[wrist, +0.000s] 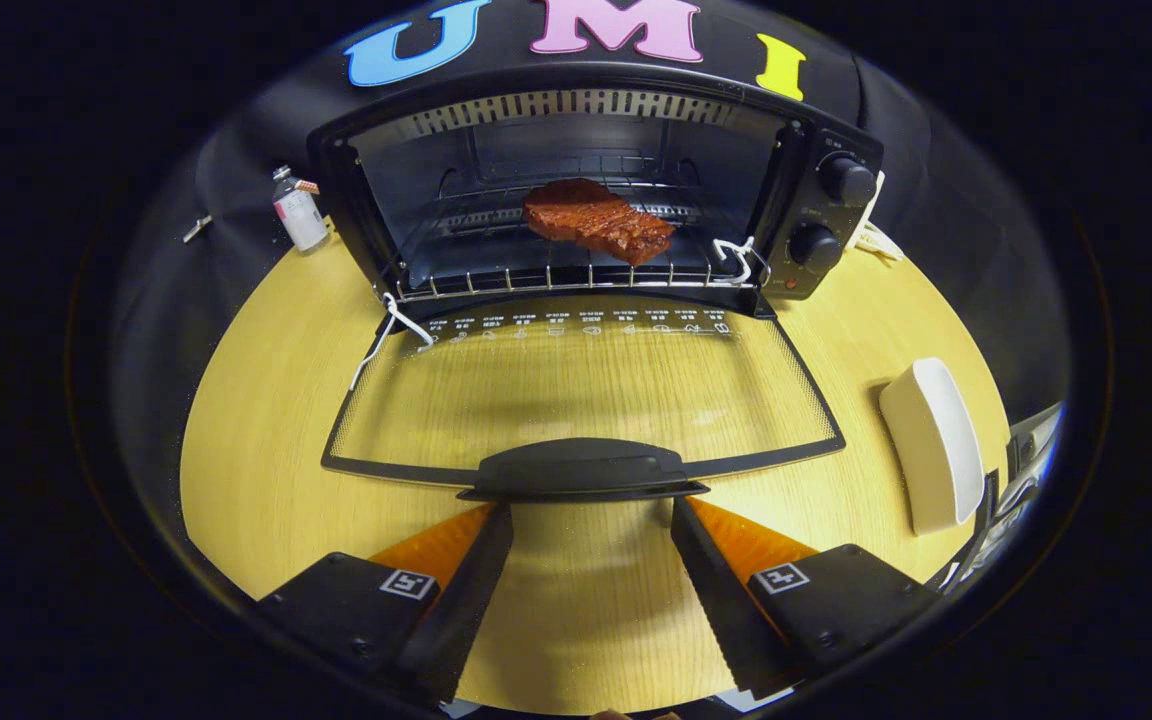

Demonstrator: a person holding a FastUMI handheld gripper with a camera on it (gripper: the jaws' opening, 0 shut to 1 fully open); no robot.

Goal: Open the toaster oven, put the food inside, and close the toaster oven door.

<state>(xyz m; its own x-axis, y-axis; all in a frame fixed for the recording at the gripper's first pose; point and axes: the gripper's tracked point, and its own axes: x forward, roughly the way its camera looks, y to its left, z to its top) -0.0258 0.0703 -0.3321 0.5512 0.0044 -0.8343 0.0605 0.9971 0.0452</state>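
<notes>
Black metal box at the back of the pale wood surface point(266, 420): the toaster oven point(591, 190), with two round knobs point(831, 215) on its side. Door point(586, 390) dropped all the way down, lying flat on the surface, see-through, with the wood showing under the glass. Dark door handle point(581, 470) on the near edge of the door, just ahead of the fingers.

Brown piece of food point(596, 220) already resting on the wire rack point(576, 270) inside the oven, a bit toward the knob side. Small white bottle point(298, 212) standing beside the oven on the far side from the knobs. White rounded thing point(934, 445) lying on the surface near the door's corner. White cord point(391, 335) hanging by the door hinge.

Only one step left, by the look of it: shutting the door. Best way: slide the tips under the handle, lift slowly up and forward, push till the door sits tight against the oven. Keep the cord out of the gap. No bumping the rack.

Gripper point(591, 560) spread wide, with a big gap of bare wood between the two fingers point(466, 585). Holding nothing. Tips right at the handle's edge; touching or just short, hard to tell.
</notes>
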